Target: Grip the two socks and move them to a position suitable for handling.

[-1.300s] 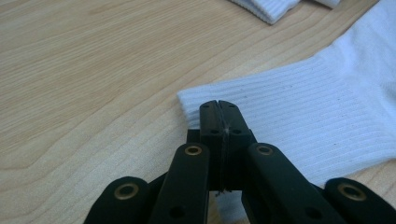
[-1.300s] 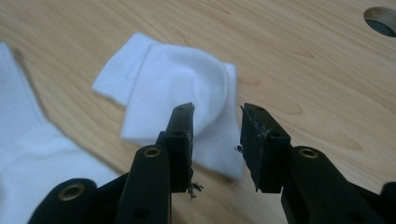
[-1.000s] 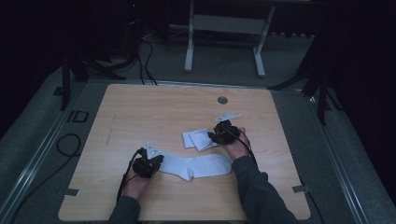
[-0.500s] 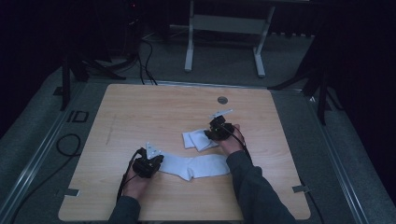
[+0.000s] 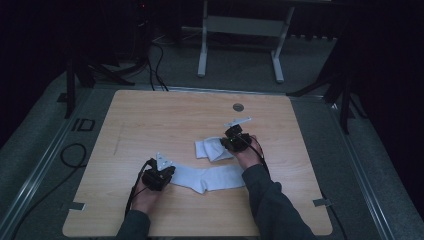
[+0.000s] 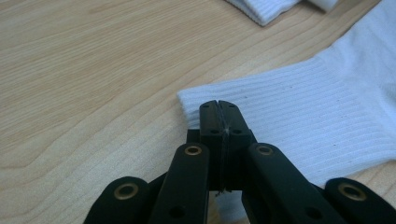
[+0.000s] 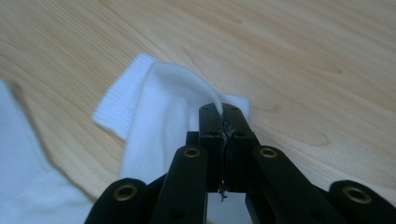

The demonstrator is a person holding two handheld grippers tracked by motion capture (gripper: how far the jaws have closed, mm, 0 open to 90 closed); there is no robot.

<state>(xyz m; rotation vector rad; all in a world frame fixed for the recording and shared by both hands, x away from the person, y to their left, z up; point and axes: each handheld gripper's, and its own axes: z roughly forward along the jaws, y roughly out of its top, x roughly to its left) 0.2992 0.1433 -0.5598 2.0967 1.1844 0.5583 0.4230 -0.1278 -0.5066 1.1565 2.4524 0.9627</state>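
Two white socks lie on the wooden table. The long sock rests flat near the front; its ribbed cuff points left. My left gripper is shut on that cuff's corner. The second sock lies crumpled just behind the long one. My right gripper is shut on a fold of it, and the fabric rises into the jaws. Part of the second sock shows at the top of the left gripper view, and the long sock at the lower left of the right gripper view.
A round grommet sits in the table near its far edge. Bare wood lies to the left and behind the socks. A metal stand is on the floor beyond the table, and cables trail at the left.
My right gripper has shifted slightly left and away, holding the crumpled sock. The left gripper and the long sock have stayed put.
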